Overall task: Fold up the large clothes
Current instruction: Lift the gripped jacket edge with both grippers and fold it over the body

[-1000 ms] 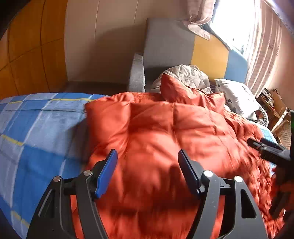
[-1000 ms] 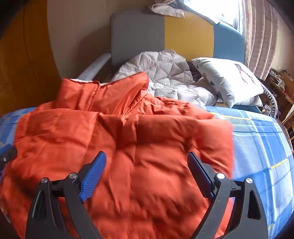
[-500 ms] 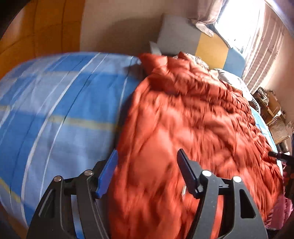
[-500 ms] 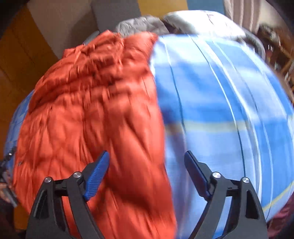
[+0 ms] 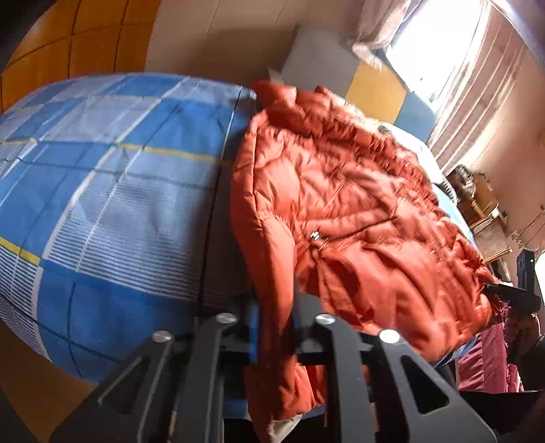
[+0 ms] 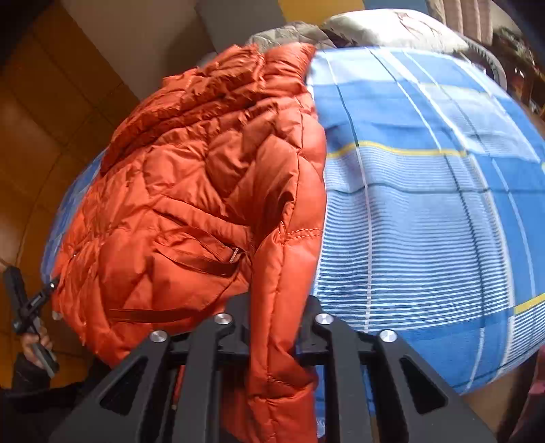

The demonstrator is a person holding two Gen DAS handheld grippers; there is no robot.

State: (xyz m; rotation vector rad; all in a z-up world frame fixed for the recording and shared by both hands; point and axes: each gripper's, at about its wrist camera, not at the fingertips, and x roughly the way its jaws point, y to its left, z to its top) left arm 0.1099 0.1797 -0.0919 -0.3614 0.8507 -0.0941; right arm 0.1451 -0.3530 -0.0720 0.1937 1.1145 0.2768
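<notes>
An orange quilted puffer jacket (image 5: pixel 344 204) lies lengthwise on a bed with a blue plaid sheet (image 5: pixel 112 191). My left gripper (image 5: pixel 272 327) is shut on the jacket's hem at its left bottom corner, at the bed's near edge. In the right wrist view my right gripper (image 6: pixel 276 327) is shut on the jacket (image 6: pixel 204 191) at its right bottom corner, with hem fabric hanging down between the jaws. Each gripper shows small at the other view's edge, the right one (image 5: pixel 511 293) and the left one (image 6: pixel 30 303).
The plaid sheet (image 6: pixel 425 204) spreads to either side of the jacket. A grey, yellow and blue headboard (image 5: pixel 371 88), a grey quilt and a pillow (image 6: pixel 385 27) lie at the far end. Curtains (image 5: pixel 477 95) and a cluttered shelf (image 5: pixel 477 201) stand on the right.
Both grippers have dropped from open above the jacket to its bottom hem at the bed's near edge and have shut on its two corners.
</notes>
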